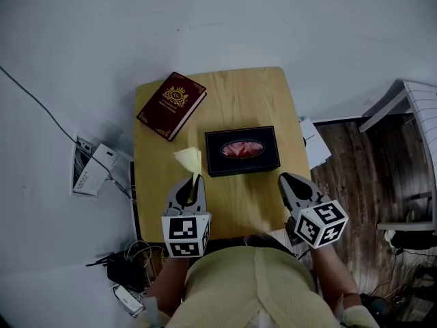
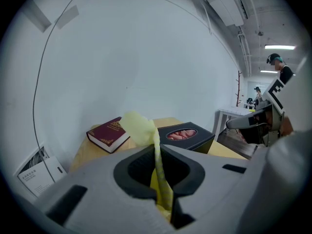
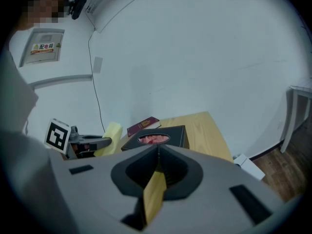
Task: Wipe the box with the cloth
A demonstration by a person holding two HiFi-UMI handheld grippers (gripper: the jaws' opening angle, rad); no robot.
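Note:
A black tissue box with a pink oval opening lies in the middle of a small wooden table. My left gripper hovers just left of the box's near corner, shut on a pale yellow cloth that sticks up past the fingertips. In the left gripper view the cloth runs between the pressed jaws of that gripper, with the box beyond. My right gripper is near the box's right front corner, jaws shut, nothing held. In the right gripper view that gripper points at the box.
A maroon book lies at the table's far left corner. On the floor to the left are a white adapter box and black devices with cables. A white flat box and a white rack stand to the right.

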